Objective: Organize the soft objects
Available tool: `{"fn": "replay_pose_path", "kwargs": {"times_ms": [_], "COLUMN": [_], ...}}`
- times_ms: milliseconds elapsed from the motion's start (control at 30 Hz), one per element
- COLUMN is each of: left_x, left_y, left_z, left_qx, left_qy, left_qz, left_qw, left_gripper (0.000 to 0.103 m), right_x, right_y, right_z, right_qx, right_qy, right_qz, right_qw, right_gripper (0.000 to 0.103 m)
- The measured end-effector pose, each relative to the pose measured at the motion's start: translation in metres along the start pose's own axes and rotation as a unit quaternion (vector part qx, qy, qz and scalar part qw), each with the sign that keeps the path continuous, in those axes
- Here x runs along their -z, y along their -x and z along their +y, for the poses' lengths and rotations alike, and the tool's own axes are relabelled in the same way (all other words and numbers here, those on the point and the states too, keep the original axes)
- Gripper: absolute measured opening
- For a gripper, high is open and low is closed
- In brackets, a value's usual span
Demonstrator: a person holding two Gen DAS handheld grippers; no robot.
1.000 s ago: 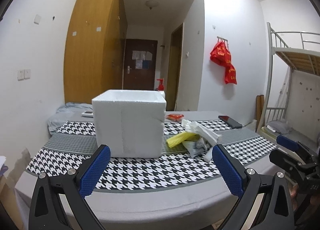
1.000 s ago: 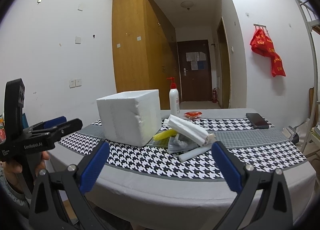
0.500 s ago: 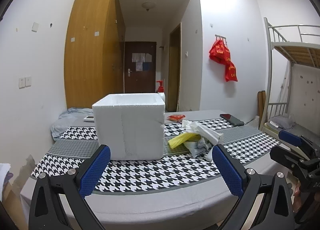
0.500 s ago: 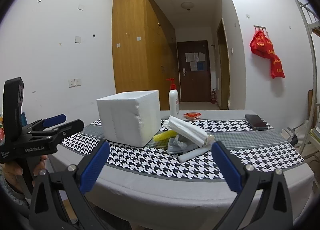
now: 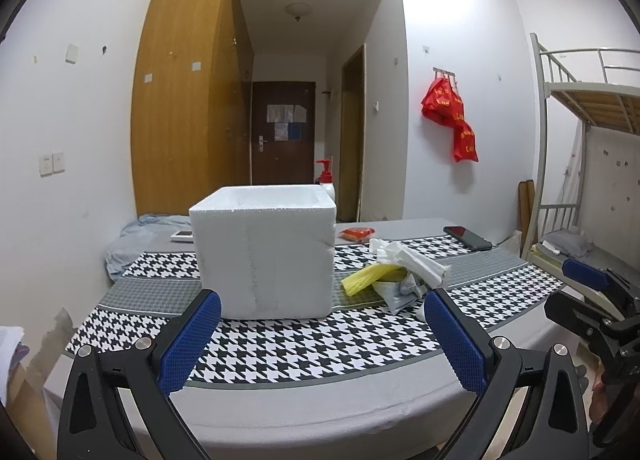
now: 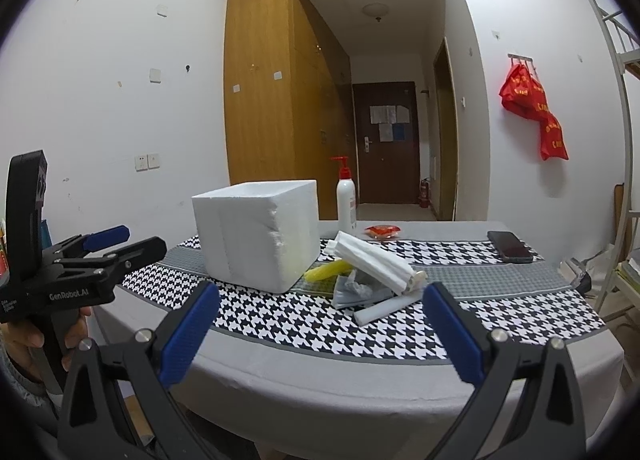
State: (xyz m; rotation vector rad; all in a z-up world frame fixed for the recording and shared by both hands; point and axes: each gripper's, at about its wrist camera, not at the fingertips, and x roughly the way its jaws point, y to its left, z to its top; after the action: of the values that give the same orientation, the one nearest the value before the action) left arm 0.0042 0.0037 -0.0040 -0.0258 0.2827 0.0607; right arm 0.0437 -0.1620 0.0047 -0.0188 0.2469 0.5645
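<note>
Both grippers, left gripper [image 5: 320, 340] and right gripper [image 6: 320, 334], stay spread and empty, edging nearer; soft pile [image 6: 370, 274] ahead of the fingers untouched.

A white square foam box [image 5: 266, 256] and a yellow foam strip [image 5: 362, 278] sit on a black-and-white houndstooth cloth with grey bands [image 5: 304, 344]; blue gripper pads [image 5: 190, 340] frame them.

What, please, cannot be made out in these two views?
- Inside of the foam box: both views, hidden by its own walls.
- Lower items in the pile: both views, covered by the white roll.
- Bottle: left view, mostly behind the box.
- Door notices: too small.
</note>
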Motion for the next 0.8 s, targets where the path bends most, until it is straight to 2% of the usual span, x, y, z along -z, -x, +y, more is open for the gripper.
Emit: {"fn": "replay_pose_path", "kwargs": {"times_ms": [800], "left_x": [-0.0024], "left_y": [-0.0041], "left_z": [0.0031], "left_qx": [-0.005], "left_qy": [-0.001], "left_qz": [-0.001], "left_qw": [1.0000], "left_gripper": [0.102], "right_x": [-0.0004], "right_y": [-0.0025], "right_z": [0.0017], "right_qx": [-0.001], "right_qy": [0.003], "right_qz": [0.003], "right_qw": [1.000], "right_gripper": [0.103]}}
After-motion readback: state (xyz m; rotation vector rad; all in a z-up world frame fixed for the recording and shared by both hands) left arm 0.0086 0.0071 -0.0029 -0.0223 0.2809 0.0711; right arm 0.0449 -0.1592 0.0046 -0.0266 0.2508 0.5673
